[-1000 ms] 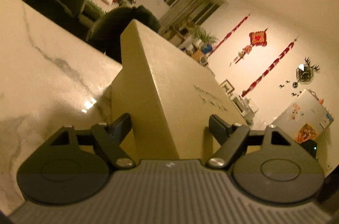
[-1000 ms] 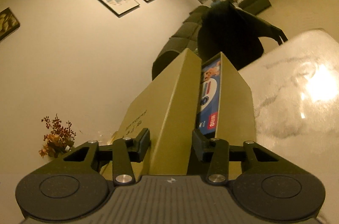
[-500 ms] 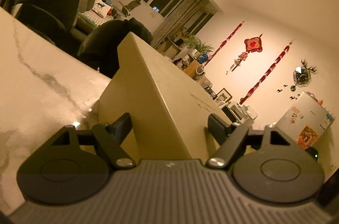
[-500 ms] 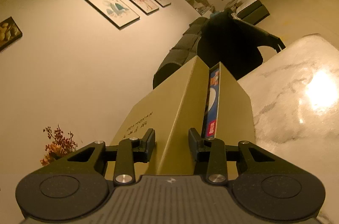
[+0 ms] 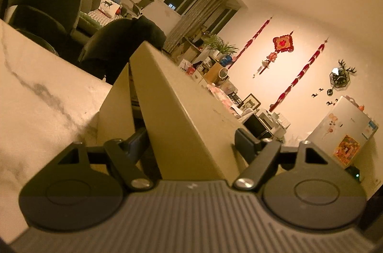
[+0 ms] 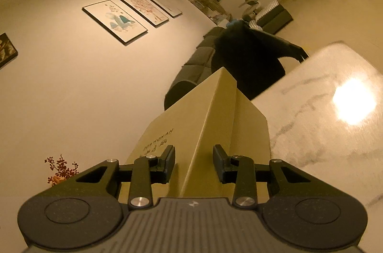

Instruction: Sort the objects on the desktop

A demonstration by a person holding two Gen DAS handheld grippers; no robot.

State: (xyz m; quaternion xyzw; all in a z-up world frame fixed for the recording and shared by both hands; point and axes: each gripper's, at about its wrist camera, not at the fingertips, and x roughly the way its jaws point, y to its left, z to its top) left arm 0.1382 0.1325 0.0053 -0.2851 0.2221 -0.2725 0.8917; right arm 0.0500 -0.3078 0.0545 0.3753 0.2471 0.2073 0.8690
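A white marble table with grey veins lies under warm lamplight; dark chairs stand beyond the fingers, framed pictures hang on one wall. The box's contents are hidden, its printed lettering too small to read. The olive box stands on the table between both grippers. The left gripper clamps its lid corner wide; the right gripper pinches the lid edge narrowly.

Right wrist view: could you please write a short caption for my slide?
The right gripper straddles the lid edge of an olive box on a marble table, its pads beside the lid.
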